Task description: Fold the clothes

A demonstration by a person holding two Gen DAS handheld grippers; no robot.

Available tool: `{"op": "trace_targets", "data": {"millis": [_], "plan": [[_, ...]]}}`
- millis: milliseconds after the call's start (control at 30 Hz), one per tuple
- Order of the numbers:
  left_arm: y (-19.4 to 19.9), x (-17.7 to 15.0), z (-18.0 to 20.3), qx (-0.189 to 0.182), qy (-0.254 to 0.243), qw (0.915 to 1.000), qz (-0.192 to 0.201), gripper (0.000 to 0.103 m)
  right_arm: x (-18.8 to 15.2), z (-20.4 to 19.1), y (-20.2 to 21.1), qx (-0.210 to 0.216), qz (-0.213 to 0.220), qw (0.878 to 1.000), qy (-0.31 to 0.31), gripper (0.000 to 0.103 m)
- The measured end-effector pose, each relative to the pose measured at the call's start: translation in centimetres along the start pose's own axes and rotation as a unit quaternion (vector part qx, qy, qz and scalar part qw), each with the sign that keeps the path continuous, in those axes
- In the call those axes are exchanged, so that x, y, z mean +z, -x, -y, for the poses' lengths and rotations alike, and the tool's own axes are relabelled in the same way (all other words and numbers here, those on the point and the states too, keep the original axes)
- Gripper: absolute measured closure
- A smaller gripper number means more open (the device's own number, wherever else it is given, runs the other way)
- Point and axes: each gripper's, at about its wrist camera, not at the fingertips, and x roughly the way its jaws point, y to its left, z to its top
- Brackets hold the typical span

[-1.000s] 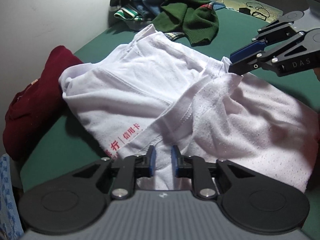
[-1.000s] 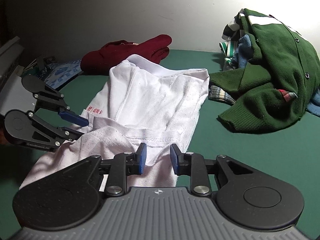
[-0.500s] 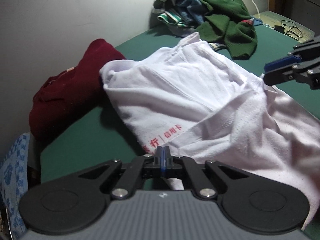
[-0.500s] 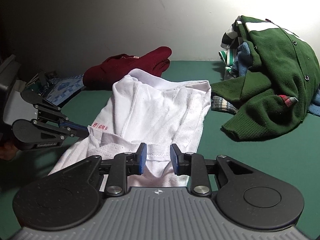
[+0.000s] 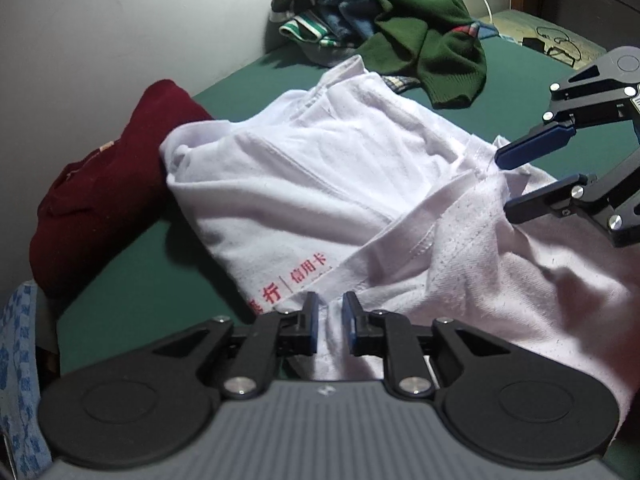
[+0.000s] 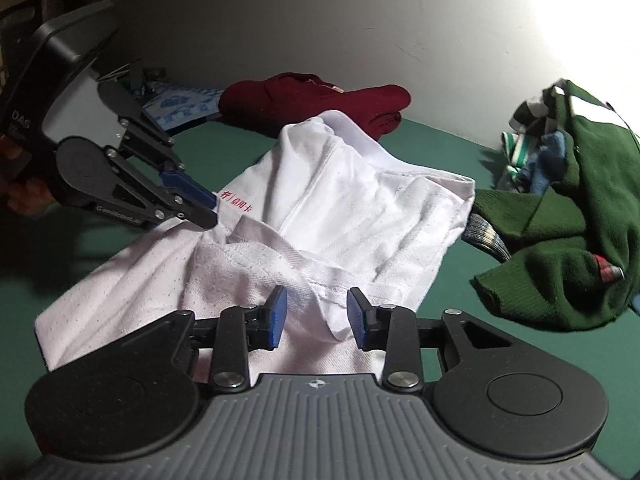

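**Both grippers loosened over a half-folded white shirt**

Left gripper [image 5: 330, 330] hovered low over the near edge of the white T-shirt [image 5: 340, 184], its blue-padded jaws a narrow gap apart and opening, with a ridge of white cloth rising between them; whether the pads pressed that cloth could not be told from the wrist view. Right gripper [image 6: 316, 316] stood wider, its jaws also opening, the stitched hem of the shirt lying between the pads without either pad pressing on it. From the left wrist camera the right gripper [image 5: 508, 184] appeared at the far side of the garment, its two blue fingers spread above and below a raised fold of hem.

The shirt lay crumpled across the green table surface [image 6: 460, 288], one part doubled back over the rest, with red printed characters [image 5: 288, 280] showing near the left gripper. A dark red garment [image 5: 104, 184] sat bundled against the pale wall, touching the shirt's far corner. A green cardigan [image 6: 568, 216] sprawled on a heap of striped and blue clothes [image 5: 324, 12] near the shirt's other end. A blue-and-white patterned cloth [image 6: 176, 100] lay beyond the left gripper [image 6: 208, 208], beside the dark red garment. Part of a person's hand [image 6: 24, 196] was visible behind that gripper's body.
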Motion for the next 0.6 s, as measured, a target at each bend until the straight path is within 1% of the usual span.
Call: {"op": "trace_targets", "data": {"millis": [33,67,100,133,200,267,300,367,400,433,467,600], "plan": [[0.0,-0.1,0.3,0.004,-0.009,0.9999,0.003,0.087,0.1,-0.2,-0.5,0.008,-0.010,1.000,0.007,0.070],[-0.1,-0.1,0.5,0.010,-0.016,0.9998,0.004,0.085,0.2,-0.3,-0.9,0.011,-0.020,1.000,0.010,0.092],[0.0,-0.1,0.6,0.019,-0.019,0.9996,0.002,0.085,0.2,-0.3,-0.9,0.006,-0.015,1.000,0.007,0.103],[0.2,-0.1,0.7,0.030,-0.020,0.9994,0.000,0.086,0.3,-0.2,-0.7,-0.003,-0.003,1.000,0.002,0.103],[0.3,-0.3,0.6,0.047,-0.012,0.9988,-0.001,0.092,0.5,0.3,-0.6,-0.021,0.014,1.000,-0.017,0.103],[0.5,-0.6,0.3,0.060,0.001,0.9982,-0.001,0.092,0.8,1.4,-0.8,-0.040,0.019,0.998,-0.051,0.103],[0.5,-0.6,0.2,0.060,0.008,0.9982,-0.001,0.092,0.7,1.9,-1.3,-0.049,0.011,0.997,-0.063,0.102],[0.5,-0.7,0.3,0.063,0.017,0.9979,0.000,0.093,0.3,2.5,-2.5,-0.069,-0.005,0.995,-0.074,0.097],[0.5,-0.6,0.4,0.065,0.018,0.9977,0.000,0.093,0.1,2.6,-2.7,-0.069,-0.003,0.994,-0.080,0.097],[0.5,-0.6,0.4,0.068,0.019,0.9975,0.001,0.092,0.0,2.8,-2.6,-0.068,0.003,0.994,-0.088,0.095],[0.6,-0.5,0.4,0.070,0.023,0.9973,0.001,0.091,-0.1,3.0,-2.5,-0.066,0.008,0.993,-0.095,0.089],[2.3,-0.4,-0.4,0.086,0.061,0.9942,0.020,0.091,-0.2,3.8,0.4,-0.105,0.047,0.987,-0.108,0.087]]}}
